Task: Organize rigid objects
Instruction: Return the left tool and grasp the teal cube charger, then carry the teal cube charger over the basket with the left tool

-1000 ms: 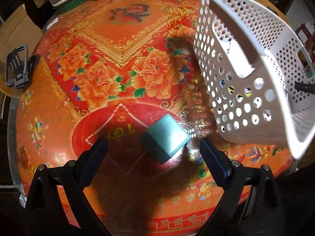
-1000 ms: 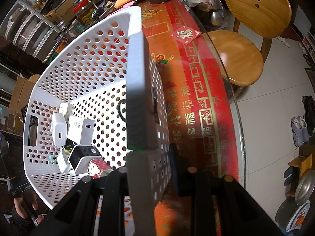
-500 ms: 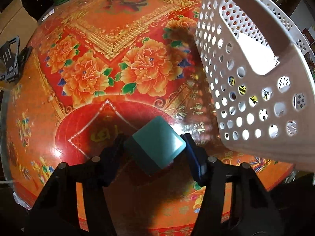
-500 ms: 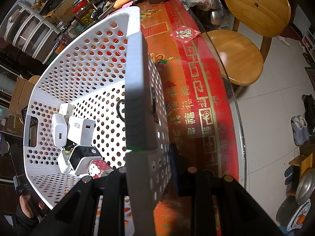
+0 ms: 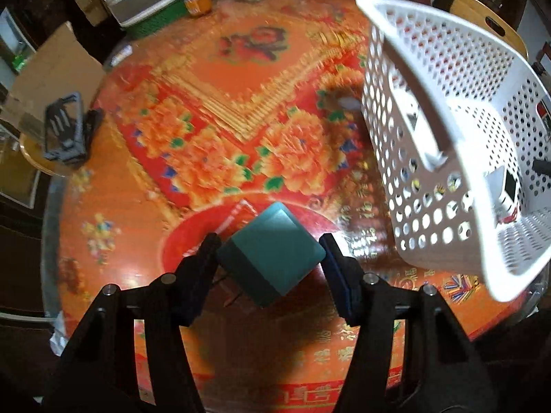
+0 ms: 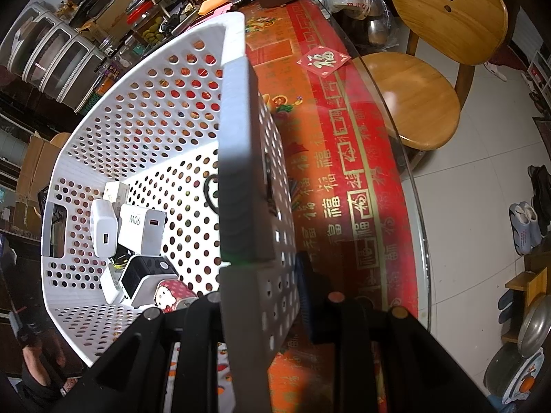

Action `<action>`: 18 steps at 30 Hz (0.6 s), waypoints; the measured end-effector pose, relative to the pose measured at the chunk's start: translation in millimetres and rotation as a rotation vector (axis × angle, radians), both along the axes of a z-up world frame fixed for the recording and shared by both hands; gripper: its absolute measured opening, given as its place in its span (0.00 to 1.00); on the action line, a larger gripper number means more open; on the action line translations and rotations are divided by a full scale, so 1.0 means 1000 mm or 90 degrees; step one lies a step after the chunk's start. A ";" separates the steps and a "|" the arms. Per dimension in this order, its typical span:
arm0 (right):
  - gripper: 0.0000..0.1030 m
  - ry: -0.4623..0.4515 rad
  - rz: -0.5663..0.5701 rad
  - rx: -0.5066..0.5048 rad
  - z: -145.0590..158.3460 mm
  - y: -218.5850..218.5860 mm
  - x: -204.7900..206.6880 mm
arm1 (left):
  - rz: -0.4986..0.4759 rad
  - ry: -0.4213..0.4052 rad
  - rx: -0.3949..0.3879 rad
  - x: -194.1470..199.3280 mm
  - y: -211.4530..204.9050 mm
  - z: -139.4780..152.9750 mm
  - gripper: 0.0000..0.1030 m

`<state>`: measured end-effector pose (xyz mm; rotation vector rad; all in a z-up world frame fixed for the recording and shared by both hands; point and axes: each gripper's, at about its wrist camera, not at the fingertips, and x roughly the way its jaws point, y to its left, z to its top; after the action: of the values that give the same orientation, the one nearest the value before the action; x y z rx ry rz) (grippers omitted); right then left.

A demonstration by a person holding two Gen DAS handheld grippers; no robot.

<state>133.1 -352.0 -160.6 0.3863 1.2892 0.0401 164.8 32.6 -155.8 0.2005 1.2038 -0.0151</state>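
A teal box (image 5: pixel 272 251) hangs a little above the red flowered tablecloth (image 5: pixel 206 120), and my left gripper (image 5: pixel 270 246) is shut on it, a pad against each side. To its right stands a white perforated basket (image 5: pixel 447 137), tilted. My right gripper (image 6: pixel 256 285) is shut on the near wall of that basket (image 6: pixel 155 120), one finger inside and one outside. On the basket's floor lie several chargers: a white one (image 6: pixel 103 230), one marked 90W (image 6: pixel 139 230), a black-and-white one (image 6: pixel 144 275) and a cartoon-printed one (image 6: pixel 172 296).
A dark phone stand (image 5: pixel 65 130) sits at the table's left edge. Jars (image 5: pixel 196 1) and storage drawers crowd the far side. A wooden chair (image 6: pixel 430 69) stands past the glass table edge on the right, above a tiled floor. A red paper square (image 6: pixel 323 60) lies on the cloth.
The left jaws went from wide apart around the teal box to closed on it, then rose with it off the cloth. The right gripper and basket kept still.
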 end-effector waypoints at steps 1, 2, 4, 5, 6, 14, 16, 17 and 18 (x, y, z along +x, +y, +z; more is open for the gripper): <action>0.23 0.000 0.000 0.000 0.000 0.000 0.000 | 0.002 -0.004 0.006 0.000 0.001 0.005 0.55; 0.23 0.000 0.000 0.000 0.000 0.000 0.000 | 0.004 -0.012 0.017 0.000 0.001 0.014 0.55; 0.23 0.000 0.000 0.000 0.000 0.000 0.000 | 0.011 -0.023 0.026 0.001 0.003 0.029 0.55; 0.23 0.000 0.000 0.000 0.000 0.000 0.000 | 0.015 -0.028 0.030 0.000 0.005 0.036 0.55; 0.23 0.000 0.000 0.000 0.000 0.000 0.000 | 0.020 -0.038 0.038 0.000 0.004 0.046 0.55; 0.23 0.000 0.000 0.000 0.000 0.000 0.000 | 0.040 -0.066 0.053 0.002 0.001 0.094 0.55; 0.23 0.000 0.000 0.000 0.000 0.000 0.000 | 0.039 -0.084 0.050 0.002 -0.005 0.111 0.55; 0.23 0.000 0.000 0.000 0.000 0.000 0.000 | 0.037 -0.093 0.046 0.002 -0.010 0.120 0.55; 0.23 0.000 0.000 0.000 0.000 0.000 0.000 | 0.036 -0.098 0.047 0.002 -0.015 0.125 0.55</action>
<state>133.0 -351.7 -160.6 0.3869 1.2893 0.0398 166.5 18.0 -31.3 0.2281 1.0566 0.0932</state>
